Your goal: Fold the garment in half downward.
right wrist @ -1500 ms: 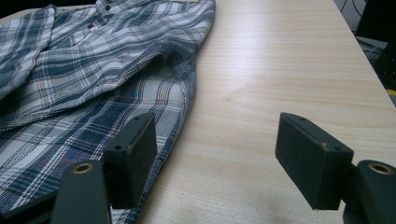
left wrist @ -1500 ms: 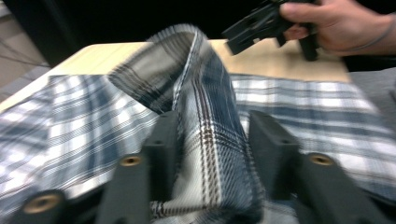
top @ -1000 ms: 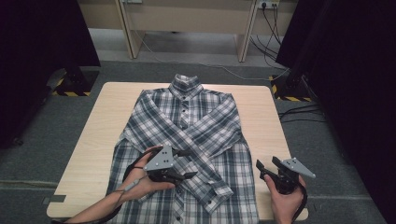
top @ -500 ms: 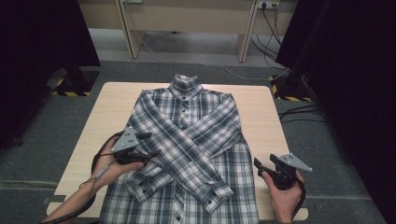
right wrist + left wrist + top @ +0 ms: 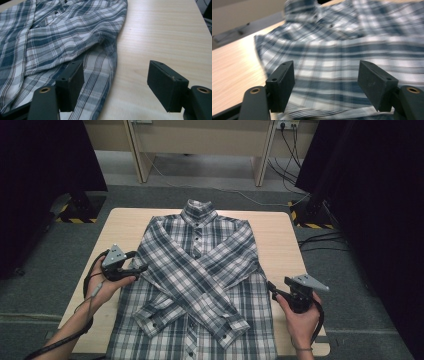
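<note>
A blue and white plaid shirt [image 5: 200,270] lies buttoned and face up on the wooden table [image 5: 125,225], with both sleeves crossed over its front. My left gripper [image 5: 141,268] is at the shirt's left edge, open, its jaws pointing at the fabric. In the left gripper view the shirt [image 5: 337,42] lies beyond the wide-apart jaws of that gripper [image 5: 325,72], with nothing between the pads. My right gripper [image 5: 270,286] is held open by the shirt's right side seam. In the right gripper view its jaws [image 5: 117,68] straddle the shirt's edge [image 5: 62,37] and bare table [image 5: 162,32].
Bare wood [image 5: 275,235] borders the shirt on both sides and beside the collar. Behind the table stands a pale bench [image 5: 200,140] with cables on the grey floor [image 5: 325,240]. Dark curtains [image 5: 45,175] flank both sides.
My left gripper has moved from over the crossed sleeves at the shirt's middle out to its left edge. The right gripper has shifted slightly. The shirt lies as before.
</note>
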The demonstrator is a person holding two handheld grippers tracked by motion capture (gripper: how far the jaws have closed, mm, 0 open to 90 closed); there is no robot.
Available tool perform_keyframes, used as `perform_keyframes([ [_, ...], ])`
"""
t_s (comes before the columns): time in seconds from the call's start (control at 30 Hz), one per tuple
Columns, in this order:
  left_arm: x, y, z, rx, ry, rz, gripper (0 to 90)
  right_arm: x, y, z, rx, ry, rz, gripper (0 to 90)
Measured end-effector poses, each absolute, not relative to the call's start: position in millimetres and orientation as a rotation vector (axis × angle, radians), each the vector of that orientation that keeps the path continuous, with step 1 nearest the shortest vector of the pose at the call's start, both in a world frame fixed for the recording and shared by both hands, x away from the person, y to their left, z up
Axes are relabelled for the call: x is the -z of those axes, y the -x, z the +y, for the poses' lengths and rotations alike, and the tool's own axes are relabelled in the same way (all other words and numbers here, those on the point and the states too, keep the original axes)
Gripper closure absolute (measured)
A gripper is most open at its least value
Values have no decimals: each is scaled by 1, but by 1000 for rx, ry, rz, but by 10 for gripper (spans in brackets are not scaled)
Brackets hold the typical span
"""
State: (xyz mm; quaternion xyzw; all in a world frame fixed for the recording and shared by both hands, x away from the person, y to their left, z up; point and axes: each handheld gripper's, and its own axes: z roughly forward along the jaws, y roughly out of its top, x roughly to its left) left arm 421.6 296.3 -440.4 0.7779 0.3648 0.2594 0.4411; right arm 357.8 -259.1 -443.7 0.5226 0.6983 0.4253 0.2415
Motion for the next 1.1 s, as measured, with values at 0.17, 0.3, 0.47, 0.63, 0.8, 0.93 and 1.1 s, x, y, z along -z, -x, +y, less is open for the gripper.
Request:
perform_keyframes([
  [0.17,453,-458,303,-592,-1962,1045,302,434,-395,-249,-1072,-1471,1982,389],
  [0.3,458,-485,304,-547,-1991,1118,307,428,-426,-241,-1041,-1500,2013,421],
  [0.47,461,-509,308,-525,-1997,1192,316,427,-464,-230,-990,-1542,2055,429],
  [0.63,469,-524,309,-488,-2032,1270,326,435,-494,-221,-942,-1611,2083,417],
  [0.8,475,-529,307,-482,-2032,1296,375,452,-511,-213,-865,-1663,2127,473],
  [0.93,474,-527,302,-465,-2052,1251,555,458,-513,-207,-850,-1636,2162,654],
  [1.1,474,-521,297,-440,-2053,1220,793,460,-507,-208,-868,-1612,2178,858],
])
